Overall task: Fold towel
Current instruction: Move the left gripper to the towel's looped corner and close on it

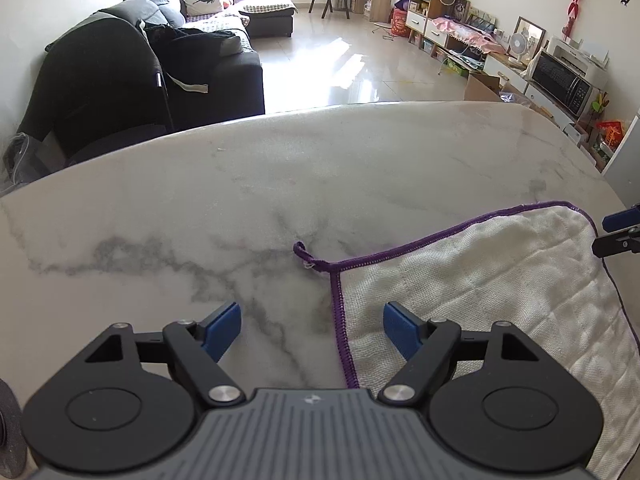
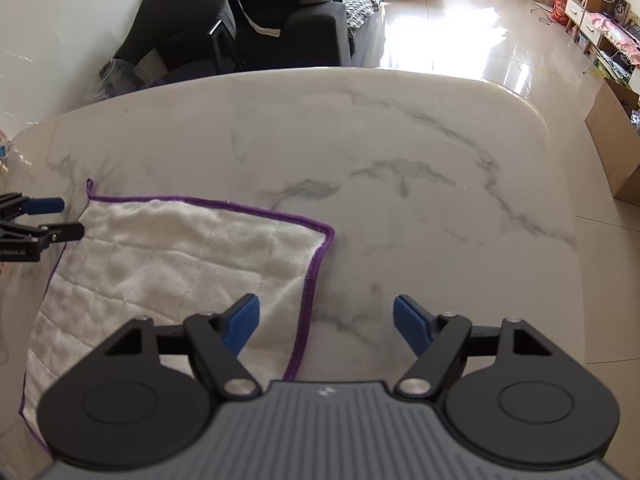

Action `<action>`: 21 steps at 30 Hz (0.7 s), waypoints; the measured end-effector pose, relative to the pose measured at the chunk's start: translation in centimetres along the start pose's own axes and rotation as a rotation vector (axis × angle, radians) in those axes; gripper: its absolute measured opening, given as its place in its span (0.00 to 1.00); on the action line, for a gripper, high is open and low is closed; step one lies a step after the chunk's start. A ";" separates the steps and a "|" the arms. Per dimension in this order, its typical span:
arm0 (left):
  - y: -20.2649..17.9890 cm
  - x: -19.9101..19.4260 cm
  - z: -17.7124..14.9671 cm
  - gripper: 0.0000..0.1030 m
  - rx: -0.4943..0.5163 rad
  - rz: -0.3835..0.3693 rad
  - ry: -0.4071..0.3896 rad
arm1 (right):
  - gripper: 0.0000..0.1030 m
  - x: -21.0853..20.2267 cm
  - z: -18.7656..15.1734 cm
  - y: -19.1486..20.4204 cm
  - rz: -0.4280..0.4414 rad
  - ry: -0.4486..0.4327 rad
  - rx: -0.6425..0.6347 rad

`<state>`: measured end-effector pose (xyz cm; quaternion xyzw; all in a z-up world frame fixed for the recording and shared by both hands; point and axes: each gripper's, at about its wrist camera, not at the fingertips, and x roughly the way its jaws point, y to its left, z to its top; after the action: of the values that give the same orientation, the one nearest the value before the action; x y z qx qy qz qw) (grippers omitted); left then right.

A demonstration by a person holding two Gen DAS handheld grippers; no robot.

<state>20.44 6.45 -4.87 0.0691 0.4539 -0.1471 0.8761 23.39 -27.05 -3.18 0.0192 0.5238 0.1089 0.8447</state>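
Observation:
A white towel (image 1: 500,280) with a purple hem lies flat on the marble table (image 1: 240,184). A small purple loop (image 1: 300,250) sticks out at its far left corner. My left gripper (image 1: 312,322) is open above the towel's left edge, one blue pad over bare marble and the other over the cloth. My right gripper (image 2: 326,318) is open in the same way over the right edge of the towel (image 2: 160,264). Nothing is pinched in either. Each gripper also shows in the other's view: the right gripper (image 1: 620,232) at the frame's right border, the left gripper (image 2: 60,216) at the left border.
Bare marble (image 2: 400,140) stretches beyond the towel to the table's rounded far edge. Past it are a dark sofa (image 1: 160,68) with clothes on it, shiny floor tiles, a cardboard box (image 2: 616,140) and low cabinets (image 1: 540,68) along the right wall.

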 end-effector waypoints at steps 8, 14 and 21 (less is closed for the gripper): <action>-1.1 0.6 0.9 0.62 0.050 -0.030 -0.008 | 0.66 0.8 1.7 0.4 -0.013 0.006 -0.020; -1.0 0.9 1.3 0.52 0.048 -0.031 -0.017 | 0.54 1.0 2.6 1.0 -0.020 0.007 -0.035; -1.2 1.0 1.2 0.33 0.058 -0.048 -0.034 | 0.34 1.5 3.2 2.2 -0.032 -0.002 -0.074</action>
<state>21.49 4.87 -4.95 0.0811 0.4362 -0.1825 0.8774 26.47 -24.30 -2.72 -0.0202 0.5188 0.1146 0.8469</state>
